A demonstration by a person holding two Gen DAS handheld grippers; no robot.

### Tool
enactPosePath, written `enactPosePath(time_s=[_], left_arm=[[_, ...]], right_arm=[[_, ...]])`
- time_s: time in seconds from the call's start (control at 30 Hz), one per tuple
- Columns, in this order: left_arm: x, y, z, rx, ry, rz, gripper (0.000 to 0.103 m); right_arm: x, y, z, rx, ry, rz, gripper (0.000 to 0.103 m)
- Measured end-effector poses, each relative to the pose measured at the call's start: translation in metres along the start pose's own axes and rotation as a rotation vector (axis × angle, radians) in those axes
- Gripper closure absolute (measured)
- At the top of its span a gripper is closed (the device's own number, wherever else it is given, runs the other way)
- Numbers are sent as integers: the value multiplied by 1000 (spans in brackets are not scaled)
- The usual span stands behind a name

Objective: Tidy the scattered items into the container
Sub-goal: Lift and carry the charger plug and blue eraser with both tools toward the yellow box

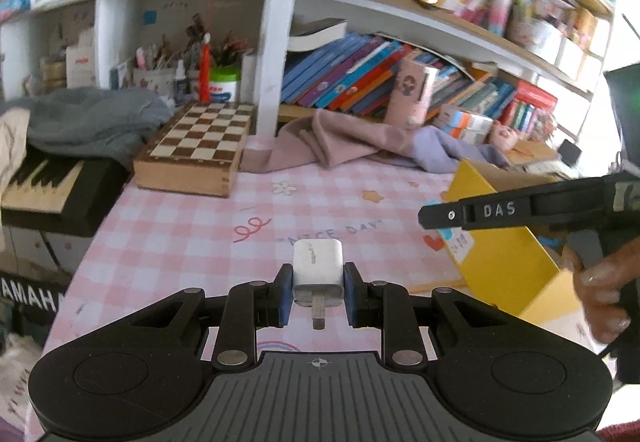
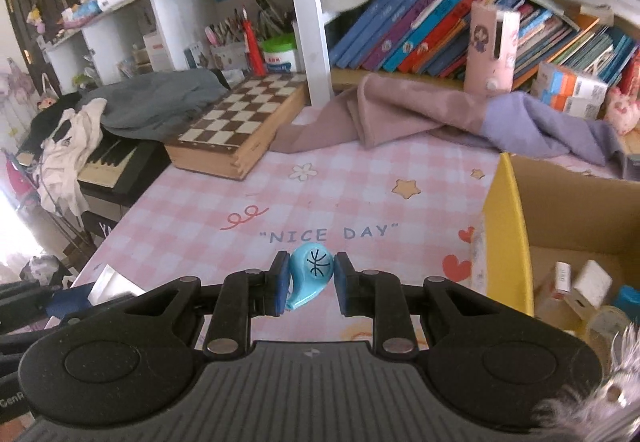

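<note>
We hold a white charger pinched in our left fingers and a blue toy pinched in our right fingers, both above the desk, next to carry right into the box.

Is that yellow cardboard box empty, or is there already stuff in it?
Not empty. The right wrist view looks into the open yellow box and shows several small items on its floor, among them a white block.

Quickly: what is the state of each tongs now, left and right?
Left tongs: closed on the white plastic charger plug.
Right tongs: closed on the small light-blue teardrop-shaped plastic piece.
</note>
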State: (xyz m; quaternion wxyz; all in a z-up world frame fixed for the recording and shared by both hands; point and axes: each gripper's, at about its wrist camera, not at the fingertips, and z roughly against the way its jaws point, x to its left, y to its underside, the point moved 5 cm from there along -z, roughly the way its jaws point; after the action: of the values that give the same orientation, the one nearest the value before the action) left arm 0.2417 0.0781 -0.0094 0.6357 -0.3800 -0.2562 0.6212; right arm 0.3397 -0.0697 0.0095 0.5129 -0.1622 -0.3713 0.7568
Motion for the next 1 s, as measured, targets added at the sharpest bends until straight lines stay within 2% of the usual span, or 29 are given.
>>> enactPosePath(time_s=[0.3, 0.6, 0.77, 1.0], left_arm=[[-27, 17, 52, -4, 66, -56, 79], [-41, 59, 95, 40, 104, -54, 79], [-42, 76, 119, 37, 110, -52, 79], [-50, 99, 132, 66, 138, -57, 79]], right_arm=[[3, 42, 65, -24, 24, -36, 81], [32, 106, 115, -23, 33, 2, 81], [44, 140, 134, -5, 40, 14, 81], [47, 167, 152, 7, 63, -11, 81]])
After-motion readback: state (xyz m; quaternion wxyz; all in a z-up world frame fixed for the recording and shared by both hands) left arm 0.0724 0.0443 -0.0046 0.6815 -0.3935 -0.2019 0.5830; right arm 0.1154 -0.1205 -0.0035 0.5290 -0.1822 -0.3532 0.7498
